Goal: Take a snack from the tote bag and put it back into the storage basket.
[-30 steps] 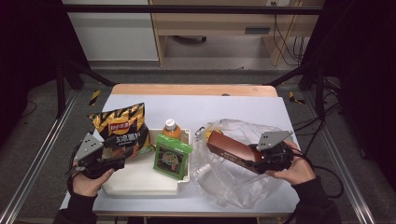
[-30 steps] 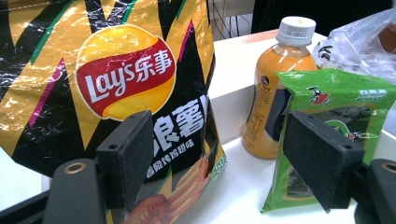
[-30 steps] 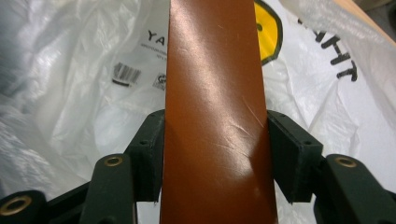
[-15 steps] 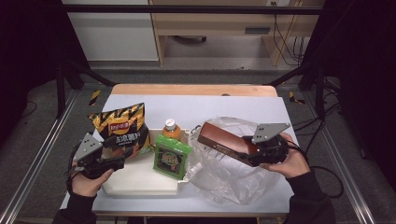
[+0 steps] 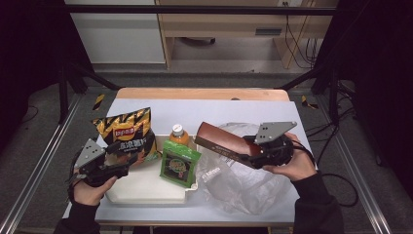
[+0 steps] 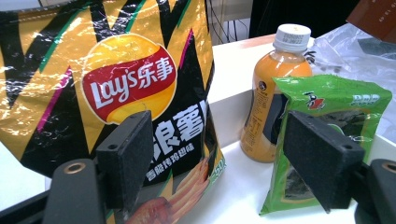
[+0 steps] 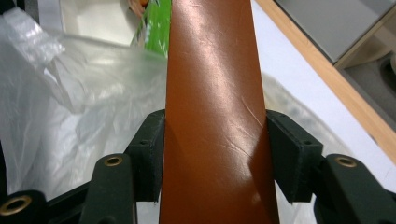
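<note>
My right gripper (image 5: 254,155) is shut on a long glossy brown box (image 5: 221,141) and holds it tilted above a crumpled clear plastic bag (image 5: 243,187). In the right gripper view both pads press the sides of the brown box (image 7: 215,93), with the plastic bag (image 7: 70,102) below. My left gripper (image 5: 117,165) rests at the white tray's left side with its jaws wide apart and nothing between them (image 6: 219,158). Beyond it stand a yellow-black chips bag (image 6: 116,79), an orange juice bottle (image 6: 275,84) and a green snack packet (image 6: 336,107).
The white tray (image 5: 146,190) lies at the table's front left and carries the chips bag (image 5: 127,134), the bottle (image 5: 178,132) and the green packet (image 5: 179,165). A wooden strip (image 5: 199,93) edges the table's far side. Metal rails run along both sides.
My right gripper has lifted the brown box up and to the left, out of the plastic bag. The left gripper has stayed where it was.
</note>
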